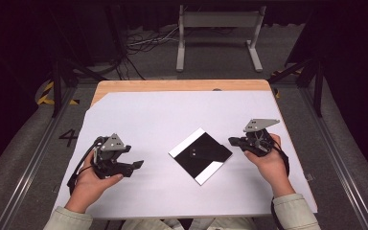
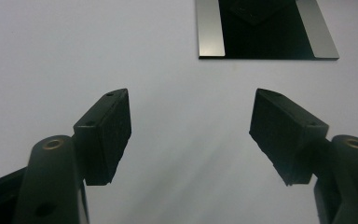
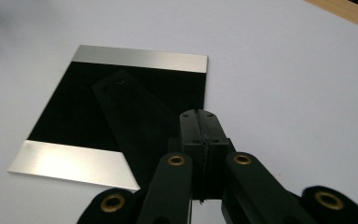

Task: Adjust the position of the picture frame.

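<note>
A flat square plate point(image 1: 200, 155), black in the middle with two silver bands on opposite edges, lies turned like a diamond on the white sheet. A dark flat strip point(image 3: 135, 123) with small holes rests on its black part. My left gripper point(image 1: 136, 164) is held low at the left, a short way from the plate, jaws wide apart with nothing between them point(image 2: 190, 126). The plate point(image 2: 265, 30) shows ahead of it, to the upper right. My right gripper point(image 1: 232, 140) sits at the plate's right corner, jaws pressed together point(image 3: 199, 116), holding nothing.
A white sheet point(image 1: 143, 115) covers most of the wooden table point(image 1: 172, 85). Beyond the far edge stand a white metal frame point(image 1: 218, 36) and loose cables point(image 1: 143, 43) on the floor. Rails run along both sides of the table.
</note>
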Demonstrator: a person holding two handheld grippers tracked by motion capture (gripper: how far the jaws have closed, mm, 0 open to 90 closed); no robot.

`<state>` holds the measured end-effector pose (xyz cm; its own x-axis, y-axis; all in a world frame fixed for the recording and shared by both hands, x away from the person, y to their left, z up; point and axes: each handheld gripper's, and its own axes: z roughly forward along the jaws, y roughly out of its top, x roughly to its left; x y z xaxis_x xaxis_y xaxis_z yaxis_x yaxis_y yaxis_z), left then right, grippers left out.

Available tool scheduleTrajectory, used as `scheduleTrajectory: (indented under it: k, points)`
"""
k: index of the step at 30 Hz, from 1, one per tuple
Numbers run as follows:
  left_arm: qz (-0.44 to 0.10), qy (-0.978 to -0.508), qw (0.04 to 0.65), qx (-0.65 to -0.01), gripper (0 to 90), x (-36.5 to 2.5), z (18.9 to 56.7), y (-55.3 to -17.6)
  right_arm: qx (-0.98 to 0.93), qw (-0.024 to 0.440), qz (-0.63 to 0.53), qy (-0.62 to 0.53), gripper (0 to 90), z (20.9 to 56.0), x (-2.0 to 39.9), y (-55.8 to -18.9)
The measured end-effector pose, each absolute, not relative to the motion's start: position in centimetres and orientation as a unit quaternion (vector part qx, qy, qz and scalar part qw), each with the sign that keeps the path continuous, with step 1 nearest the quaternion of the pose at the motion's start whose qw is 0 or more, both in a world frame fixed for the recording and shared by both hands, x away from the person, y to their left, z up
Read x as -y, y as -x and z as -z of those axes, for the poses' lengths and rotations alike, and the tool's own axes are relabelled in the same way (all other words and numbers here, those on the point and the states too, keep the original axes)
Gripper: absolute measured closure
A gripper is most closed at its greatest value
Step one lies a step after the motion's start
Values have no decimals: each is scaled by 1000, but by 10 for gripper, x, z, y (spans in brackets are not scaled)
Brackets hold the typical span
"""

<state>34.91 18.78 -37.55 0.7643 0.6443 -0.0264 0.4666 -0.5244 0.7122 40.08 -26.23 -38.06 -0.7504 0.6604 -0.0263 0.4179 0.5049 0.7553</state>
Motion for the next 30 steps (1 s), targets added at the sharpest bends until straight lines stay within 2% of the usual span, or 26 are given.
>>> scheduleTrajectory:
  k: [15,30]
  points:
    - [-120,-859,366,-336,295,-199,378,-345,-869,142,-322,-349,900,417,262,-423]
    - [-116,-860,367,-336,294,-197,379,-345,-876,125,-302,-355,900,429,260,-425]
